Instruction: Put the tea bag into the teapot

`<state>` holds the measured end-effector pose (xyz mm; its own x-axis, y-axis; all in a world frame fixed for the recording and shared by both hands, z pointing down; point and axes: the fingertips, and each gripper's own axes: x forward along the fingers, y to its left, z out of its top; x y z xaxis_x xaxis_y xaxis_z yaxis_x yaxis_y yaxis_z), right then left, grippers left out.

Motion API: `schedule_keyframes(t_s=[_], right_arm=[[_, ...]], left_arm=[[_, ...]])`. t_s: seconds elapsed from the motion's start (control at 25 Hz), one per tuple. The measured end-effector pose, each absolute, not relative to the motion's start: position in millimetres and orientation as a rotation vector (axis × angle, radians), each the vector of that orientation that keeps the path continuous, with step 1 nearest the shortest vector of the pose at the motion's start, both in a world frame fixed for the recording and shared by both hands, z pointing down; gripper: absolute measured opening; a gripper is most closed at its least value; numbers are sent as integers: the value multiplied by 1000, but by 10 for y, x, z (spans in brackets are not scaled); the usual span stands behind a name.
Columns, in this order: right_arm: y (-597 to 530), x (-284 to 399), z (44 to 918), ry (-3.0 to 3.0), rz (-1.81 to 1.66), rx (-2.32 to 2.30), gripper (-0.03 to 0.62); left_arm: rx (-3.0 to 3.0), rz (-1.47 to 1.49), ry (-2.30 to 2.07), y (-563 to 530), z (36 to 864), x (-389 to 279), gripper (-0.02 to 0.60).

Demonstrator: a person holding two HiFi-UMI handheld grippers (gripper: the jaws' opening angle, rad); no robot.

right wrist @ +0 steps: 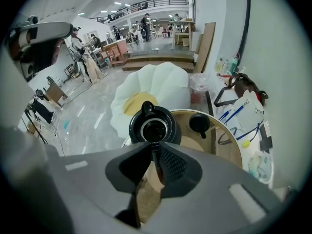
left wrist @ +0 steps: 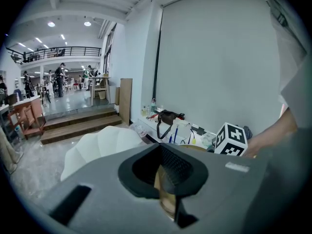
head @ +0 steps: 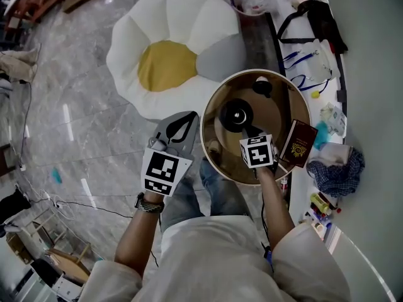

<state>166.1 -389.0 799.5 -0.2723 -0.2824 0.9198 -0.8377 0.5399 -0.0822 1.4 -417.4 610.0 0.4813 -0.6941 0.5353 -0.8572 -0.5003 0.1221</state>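
Table: round glass-topped table with a gold rim (head: 204, 145), carrying every item below.
Teapot: black teapot (head: 234, 114) near the table's centre, upright, mouth open.
Lid: black knobbed lid (head: 262, 85) off the pot, lying apart from it toward the table's far edge.
Right gripper: right gripper (right wrist: 152, 147) over the table's near half, tips just short of the teapot's open mouth.
Right jaws: pressed nearly together, clamped on a thin item.
Tea bag: thin dark reddish-brown tea bag (right wrist: 156, 165), seen edge-on between the right jaws, not in the pot.
Left gripper: left gripper (head: 190, 116) held off the table's left edge, apart from everything on it.
Left jaws: tips together, only the table edge seen behind them.
Box: dark red box with gold emblem (head: 298, 143) at the table's right edge.
Floor: white flower-shaped cushion with yellow centre (head: 165, 58) beyond the table's far-left edge.
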Motion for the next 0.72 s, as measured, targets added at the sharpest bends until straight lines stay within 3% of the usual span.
schedule_keyframes(t_s=[0.72], right_arm=[[-3888,1700,7515,-1867,747,1024,32]], left_arm=[[2408,574,-1301,-4104,5786,65,-2]])
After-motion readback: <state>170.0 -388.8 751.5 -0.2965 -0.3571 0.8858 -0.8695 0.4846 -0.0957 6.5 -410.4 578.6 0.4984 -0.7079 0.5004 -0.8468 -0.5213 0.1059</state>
